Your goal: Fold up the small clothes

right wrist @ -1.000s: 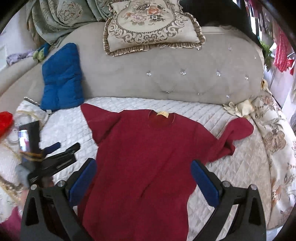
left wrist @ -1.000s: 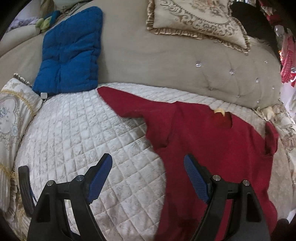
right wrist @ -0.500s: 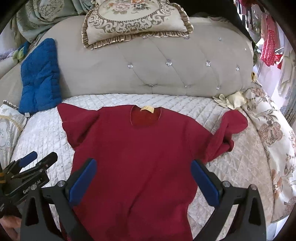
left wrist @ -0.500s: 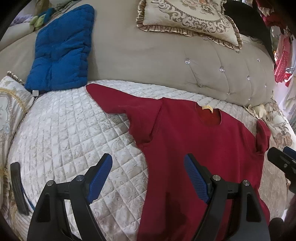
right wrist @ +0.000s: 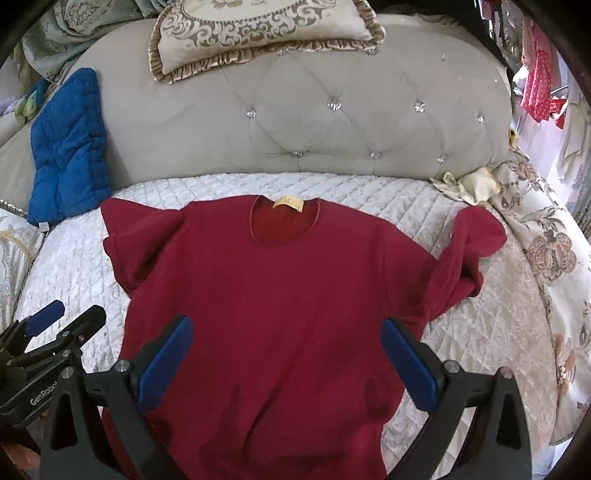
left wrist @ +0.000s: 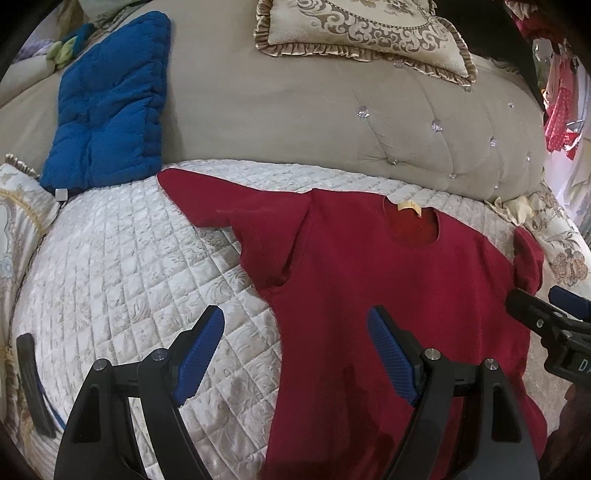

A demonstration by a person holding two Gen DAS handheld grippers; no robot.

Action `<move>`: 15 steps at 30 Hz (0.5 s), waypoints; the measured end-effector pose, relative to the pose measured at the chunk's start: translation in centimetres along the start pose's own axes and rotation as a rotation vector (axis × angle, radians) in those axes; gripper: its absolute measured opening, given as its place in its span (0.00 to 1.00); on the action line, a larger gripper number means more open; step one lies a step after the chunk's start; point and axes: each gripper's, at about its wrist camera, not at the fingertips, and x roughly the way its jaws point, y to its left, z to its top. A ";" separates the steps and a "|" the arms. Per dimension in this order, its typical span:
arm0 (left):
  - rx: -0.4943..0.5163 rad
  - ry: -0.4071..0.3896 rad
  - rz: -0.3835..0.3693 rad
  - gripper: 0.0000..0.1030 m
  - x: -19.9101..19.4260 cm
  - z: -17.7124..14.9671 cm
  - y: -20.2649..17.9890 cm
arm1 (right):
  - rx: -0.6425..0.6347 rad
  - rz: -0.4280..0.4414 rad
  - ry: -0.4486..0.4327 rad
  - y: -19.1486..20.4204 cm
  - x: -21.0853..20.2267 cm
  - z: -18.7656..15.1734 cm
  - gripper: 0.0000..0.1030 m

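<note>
Dark red shirt [right wrist: 288, 295] with yellow neck label [right wrist: 288, 203], white quilted cover [left wrist: 122, 266], blue cushion [left wrist: 110, 103], beige tufted backrest [right wrist: 332, 129], gold-scrolled cream pillow [right wrist: 258, 33]

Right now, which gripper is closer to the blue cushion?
Left. The left gripper hovers over the quilt beside the shirt, on the blue cushion side; the right gripper hovers over the red shirt.

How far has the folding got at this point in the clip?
Done: the red shirt lies spread flat, front up, on the quilted bed. Its left sleeve lies out straight, while the right sleeve is bunched. In hand: nothing; the left tool and right tool hover open above the shirt. Left: every fold, sleeves first by the look of it.
</note>
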 end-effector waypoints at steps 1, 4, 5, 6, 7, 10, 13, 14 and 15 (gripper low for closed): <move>-0.002 0.001 0.001 0.60 0.1 0.0 0.0 | 0.005 -0.002 -0.001 -0.1 0.1 0.0 1.00; -0.008 0.014 0.002 0.60 0.6 0.0 0.2 | 0.021 0.006 0.009 -0.2 0.7 -0.1 1.00; -0.008 0.016 0.003 0.60 0.8 -0.1 0.2 | 0.023 0.008 0.013 -0.2 0.9 -0.2 1.00; -0.008 0.017 0.005 0.60 0.9 -0.1 0.2 | 0.022 0.007 0.013 -0.2 1.0 -0.2 1.00; -0.007 0.017 0.009 0.60 1.0 -0.1 0.2 | 0.021 0.004 0.013 -0.2 1.1 -0.2 1.00; -0.007 0.022 0.013 0.60 1.3 -0.2 0.2 | 0.016 0.002 0.016 -0.1 1.5 -0.2 1.00; -0.006 0.024 0.008 0.60 1.4 -0.2 0.2 | 0.020 0.001 0.016 0.0 1.7 -0.2 1.00; -0.003 0.023 0.009 0.60 1.5 -0.2 0.2 | 0.021 0.001 0.016 0.0 1.8 -0.2 1.00; -0.001 0.024 0.012 0.60 1.6 -0.2 0.2 | 0.020 -0.001 0.016 0.0 1.9 -0.2 1.00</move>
